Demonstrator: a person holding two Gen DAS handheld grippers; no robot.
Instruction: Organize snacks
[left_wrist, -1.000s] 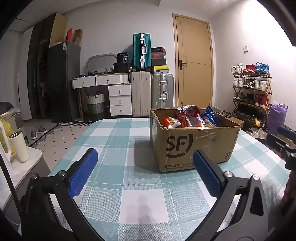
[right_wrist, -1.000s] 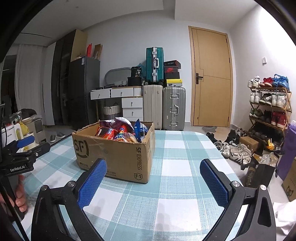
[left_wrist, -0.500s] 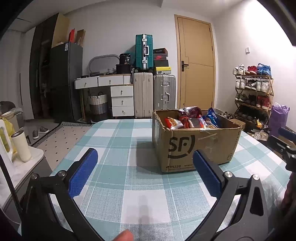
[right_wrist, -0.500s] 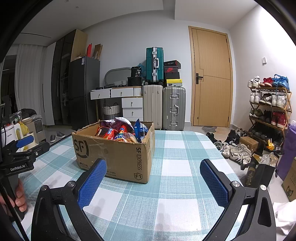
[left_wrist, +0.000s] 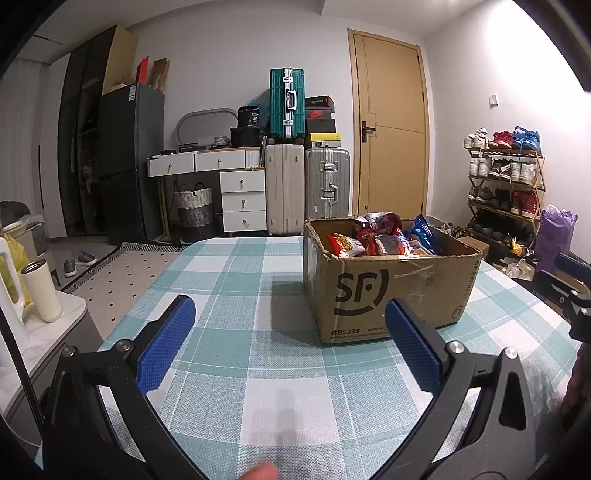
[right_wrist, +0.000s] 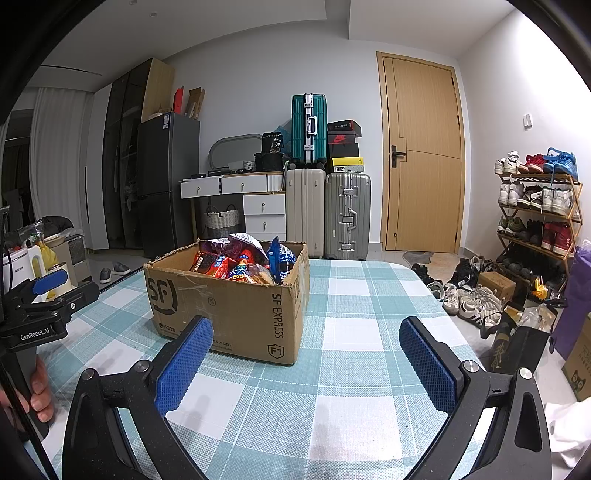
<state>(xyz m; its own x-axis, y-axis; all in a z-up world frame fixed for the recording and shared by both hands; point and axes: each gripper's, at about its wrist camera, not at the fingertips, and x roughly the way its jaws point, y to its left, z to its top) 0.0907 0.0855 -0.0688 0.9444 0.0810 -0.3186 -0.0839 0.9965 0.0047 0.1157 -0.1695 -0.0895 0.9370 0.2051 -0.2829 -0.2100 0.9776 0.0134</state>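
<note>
A brown SF Express cardboard box (left_wrist: 391, 291) stands on the teal checked table (left_wrist: 258, 280). It is full of snack bags (left_wrist: 380, 238) in red, orange and blue. In the right wrist view the box (right_wrist: 229, 299) sits ahead and left, with the snack bags (right_wrist: 243, 262) showing above its rim. My left gripper (left_wrist: 286, 314) is open and empty, low over the table, left of the box front. My right gripper (right_wrist: 306, 336) is open and empty, short of the box's right corner. The left gripper also shows in the right wrist view (right_wrist: 48, 291), and the right gripper at the left wrist view's edge (left_wrist: 570, 277).
Suitcases (left_wrist: 286, 147), a white drawer desk (left_wrist: 229, 181) and a fridge (left_wrist: 125, 162) stand at the back wall beside a door (left_wrist: 389, 129). A shoe rack (right_wrist: 535, 210) and loose shoes (right_wrist: 465, 295) are right of the table. A side stand with a cup (left_wrist: 40, 291) is left.
The left wrist view has shifted slightly, so the box sits a little further right and higher. A fingertip shows at its bottom edge. The right gripper has hardly moved.
</note>
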